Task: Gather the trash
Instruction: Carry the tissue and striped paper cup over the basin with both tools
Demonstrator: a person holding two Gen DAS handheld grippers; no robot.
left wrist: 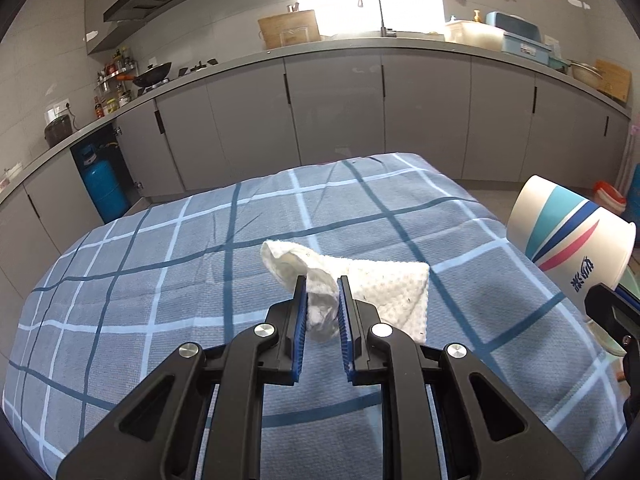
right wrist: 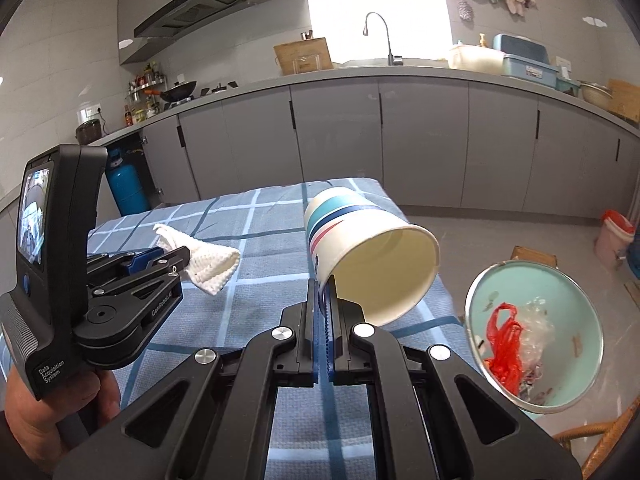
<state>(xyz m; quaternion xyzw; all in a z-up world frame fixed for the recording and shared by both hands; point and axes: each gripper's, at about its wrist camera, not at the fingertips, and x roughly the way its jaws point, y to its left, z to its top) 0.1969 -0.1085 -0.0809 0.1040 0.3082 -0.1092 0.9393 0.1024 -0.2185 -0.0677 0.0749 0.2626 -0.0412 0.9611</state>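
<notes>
Two pieces of trash are in hand at once. The left claw (left wrist: pixel 323 280) is nearly closed on a crumpled white paper towel (left wrist: pixel 348 284), pinching its bunched middle while a flat corner sticks out to the right, held above the worktop's blue checked cloth (left wrist: pixel 160 280). The right claw (right wrist: pixel 325 286) is fully closed on the rim of a striped paper cup (right wrist: pixel 368 248), which hangs tilted with its mouth toward the camera, empty as far as can be seen. At the near right, below the worktop edge, stands a pale green bin (right wrist: pixel 592 332) that already holds a red plastic bag (right wrist: pixel 506 344) and some clear wrapping (so earlier collecting looks done). No other trash shows on the cloth. By my judgement what remains is dropping both pieces into that bin.
</notes>
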